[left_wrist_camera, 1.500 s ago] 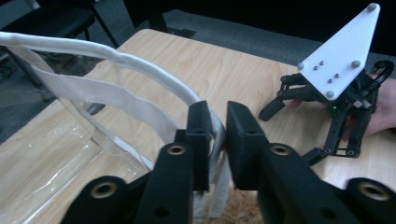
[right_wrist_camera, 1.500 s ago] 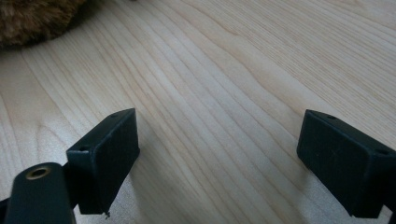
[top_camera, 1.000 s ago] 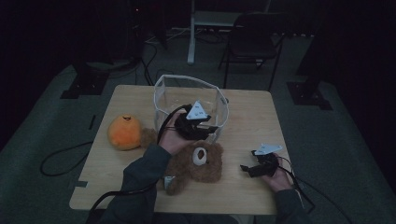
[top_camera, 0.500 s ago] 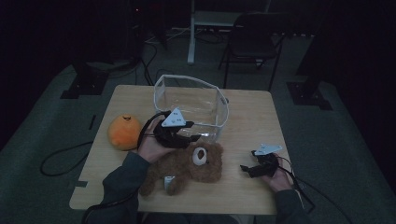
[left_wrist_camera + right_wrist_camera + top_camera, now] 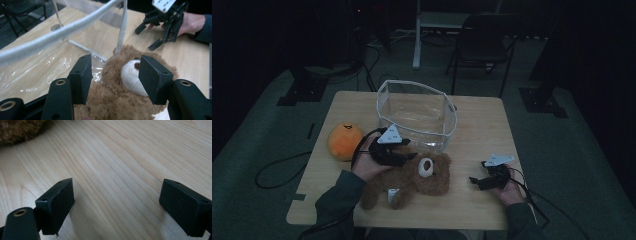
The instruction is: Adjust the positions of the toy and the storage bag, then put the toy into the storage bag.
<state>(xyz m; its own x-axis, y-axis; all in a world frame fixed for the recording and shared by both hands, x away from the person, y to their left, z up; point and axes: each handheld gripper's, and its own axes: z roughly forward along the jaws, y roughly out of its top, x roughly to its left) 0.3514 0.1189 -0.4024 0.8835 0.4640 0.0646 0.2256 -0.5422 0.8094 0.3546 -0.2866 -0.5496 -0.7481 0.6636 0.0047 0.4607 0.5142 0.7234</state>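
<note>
Teddy bear [image 5: 412, 177]: brown, lying on the wooden table [image 5: 472, 210], just in front of the clear bin [image 5: 417, 112].
Left gripper [image 5: 113, 75]: jaws apart, poised over the bear's head, gripping nothing.
Right gripper [image 5: 117, 205]: jaws wide apart, low over bare tabletop, right of the bear.
Orange plush [image 5: 344, 141]: near the table's left edge.

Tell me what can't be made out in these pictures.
- Teddy bear: in the high view the left gripper and hand cover its upper body; in the left gripper view the bottom edge cuts off its body.
- White tag on the bear: too small to read, high view.
- Orange plush: its dark markings are too dim, high view.
- Right gripper: jaw gap too small in the high view.
</note>
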